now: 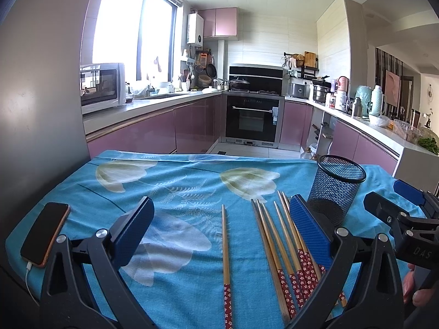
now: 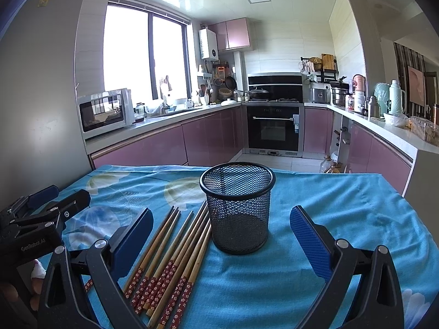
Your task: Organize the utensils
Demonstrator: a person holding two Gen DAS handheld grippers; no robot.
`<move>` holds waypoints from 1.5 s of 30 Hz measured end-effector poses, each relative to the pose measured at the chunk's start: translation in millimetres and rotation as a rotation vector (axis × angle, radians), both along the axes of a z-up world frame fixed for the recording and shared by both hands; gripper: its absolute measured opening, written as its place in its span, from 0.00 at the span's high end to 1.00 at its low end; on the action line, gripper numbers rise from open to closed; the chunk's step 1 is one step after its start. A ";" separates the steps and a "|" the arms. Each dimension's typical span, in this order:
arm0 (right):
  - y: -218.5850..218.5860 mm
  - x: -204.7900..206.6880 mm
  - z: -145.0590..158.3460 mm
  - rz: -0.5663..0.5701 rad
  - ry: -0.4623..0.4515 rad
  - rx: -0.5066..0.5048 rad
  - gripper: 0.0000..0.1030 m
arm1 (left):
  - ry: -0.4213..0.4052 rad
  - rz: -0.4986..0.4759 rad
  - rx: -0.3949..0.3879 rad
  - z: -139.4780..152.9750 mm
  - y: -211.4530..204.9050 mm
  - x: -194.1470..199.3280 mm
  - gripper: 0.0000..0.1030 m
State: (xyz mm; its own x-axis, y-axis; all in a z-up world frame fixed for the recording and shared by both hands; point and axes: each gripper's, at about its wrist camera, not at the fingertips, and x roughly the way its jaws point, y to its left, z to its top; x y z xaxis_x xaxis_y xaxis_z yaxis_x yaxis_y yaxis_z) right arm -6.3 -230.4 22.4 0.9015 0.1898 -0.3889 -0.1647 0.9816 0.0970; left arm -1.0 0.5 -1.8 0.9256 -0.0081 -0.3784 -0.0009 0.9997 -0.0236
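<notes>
Several wooden chopsticks (image 1: pixel 277 249) with red flowered ends lie side by side on the blue cloth, and a single chopstick (image 1: pixel 226 263) lies apart to their left. My left gripper (image 1: pixel 219 224) hangs open over them with nothing between its fingers. A black mesh cup (image 1: pixel 336 189) stands upright beyond its right finger. In the right wrist view the mesh cup (image 2: pixel 238 208) stands empty, with the chopsticks (image 2: pixel 175 249) just to its left. My right gripper (image 2: pixel 222 235) is open, its fingers on either side of the cup and apart from it.
A phone (image 1: pixel 45 233) on a white cable lies at the table's left edge. The table (image 2: pixel 343 219) wears a blue flowered cloth. Beyond its far edge lie the kitchen floor, pink cabinets and an oven (image 1: pixel 252 118). A grey wall stands close on the left.
</notes>
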 end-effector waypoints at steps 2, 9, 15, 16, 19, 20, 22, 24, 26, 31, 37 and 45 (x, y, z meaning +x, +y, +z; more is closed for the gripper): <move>0.0 -0.2 -0.3 -0.001 0.001 0.001 0.06 | 0.001 0.001 0.001 0.3 0.4 0.3 0.06; -1.1 -1.2 -1.4 -0.001 0.005 0.006 0.06 | 0.002 0.002 0.002 0.3 -0.4 -0.4 0.06; -0.6 0.6 -2.4 -0.001 0.010 0.007 0.06 | 0.002 0.001 0.002 0.2 -0.7 -0.5 0.06; -0.5 0.7 -2.4 -0.001 0.011 0.008 0.06 | 0.003 0.001 0.003 0.1 -0.6 -0.5 0.06; 0.1 1.1 -2.2 -0.001 0.013 0.008 0.06 | 0.004 0.002 0.004 -0.3 -0.6 -0.5 0.06; 0.4 1.1 -2.0 -0.001 0.013 0.008 0.06 | 0.006 0.003 0.005 -0.5 -0.2 -0.8 0.06; 0.4 1.4 -2.2 0.001 0.015 0.009 0.06 | 0.009 0.004 0.004 -0.9 1.1 -1.2 0.06; -0.1 1.1 -2.6 0.000 0.014 0.010 0.06 | 0.011 0.006 0.005 -2.1 1.2 0.0 0.06; 0.0 1.7 -2.7 0.000 0.015 0.013 0.06 | 0.011 0.005 0.005 -2.1 1.2 -0.1 0.06; -0.6 3.4 -4.1 -0.002 0.022 0.016 0.06 | 0.016 0.006 0.006 -3.5 2.6 -0.1 0.06; -1.2 4.1 -4.8 0.000 0.029 0.020 0.06 | 0.025 0.007 0.012 -3.1 0.4 -0.3 0.06; -2.2 7.6 -7.7 0.007 0.052 0.030 0.06 | 0.043 0.007 0.017 -4.1 0.0 4.5 0.06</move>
